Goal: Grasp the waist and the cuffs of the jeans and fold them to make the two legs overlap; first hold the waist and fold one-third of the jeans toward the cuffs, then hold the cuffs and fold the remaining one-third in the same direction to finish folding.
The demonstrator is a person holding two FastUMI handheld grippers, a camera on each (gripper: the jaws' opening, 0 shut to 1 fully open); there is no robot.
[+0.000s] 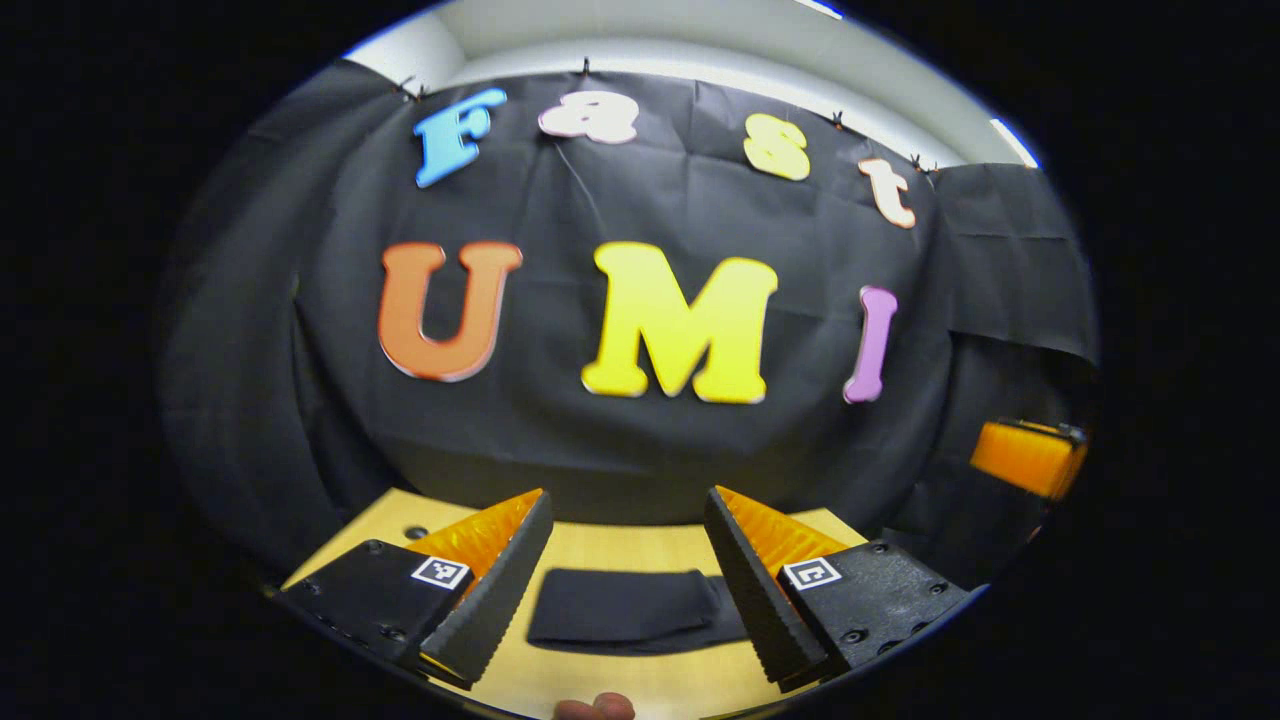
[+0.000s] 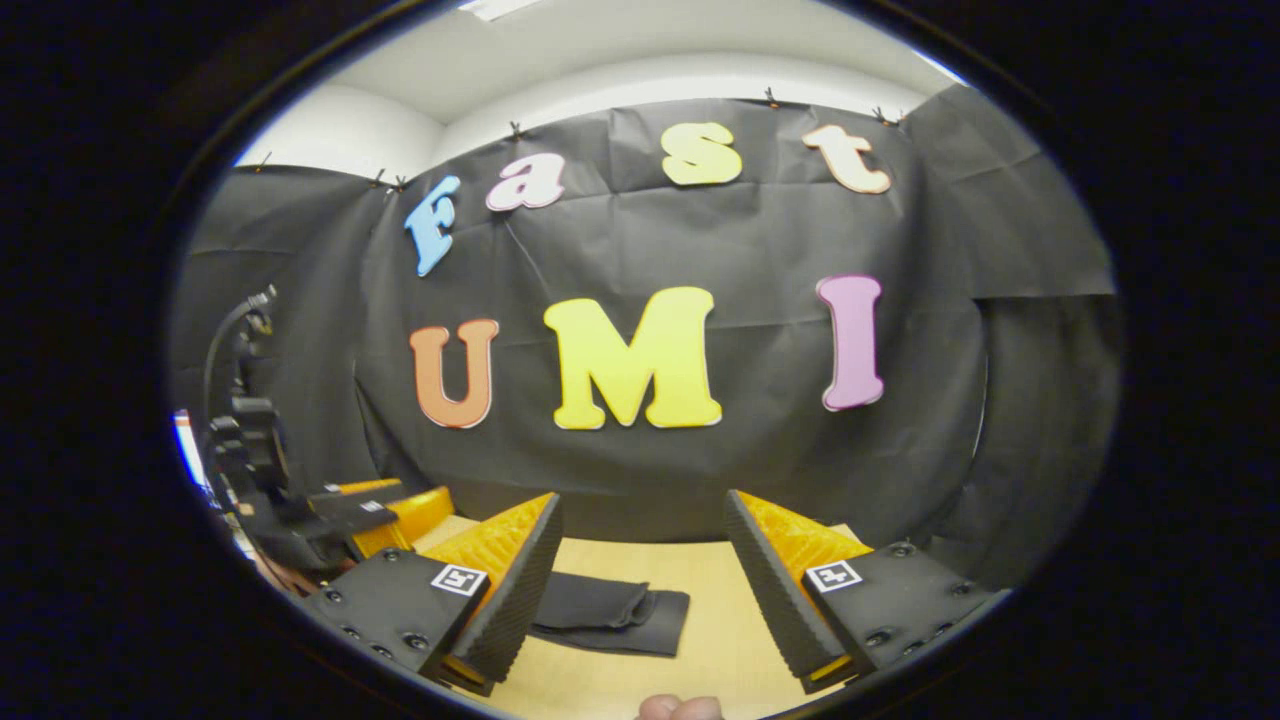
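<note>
I see one pair of jeans [image 1: 625,610] folded on the table [image 1: 640,680]. My left gripper [image 1: 628,585] and right gripper [image 2: 640,590] hang above it, both open and empty. The right gripper view shows my left one off to the side.

text: none readable | markers: square coded tags on tool [image 1: 628,585] finger mounts, not legible

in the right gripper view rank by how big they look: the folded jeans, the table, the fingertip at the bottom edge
1. table, largest
2. folded jeans
3. fingertip, smallest, though it sits nearest the camera and is cut off by the edge, so its look is unsure
</note>
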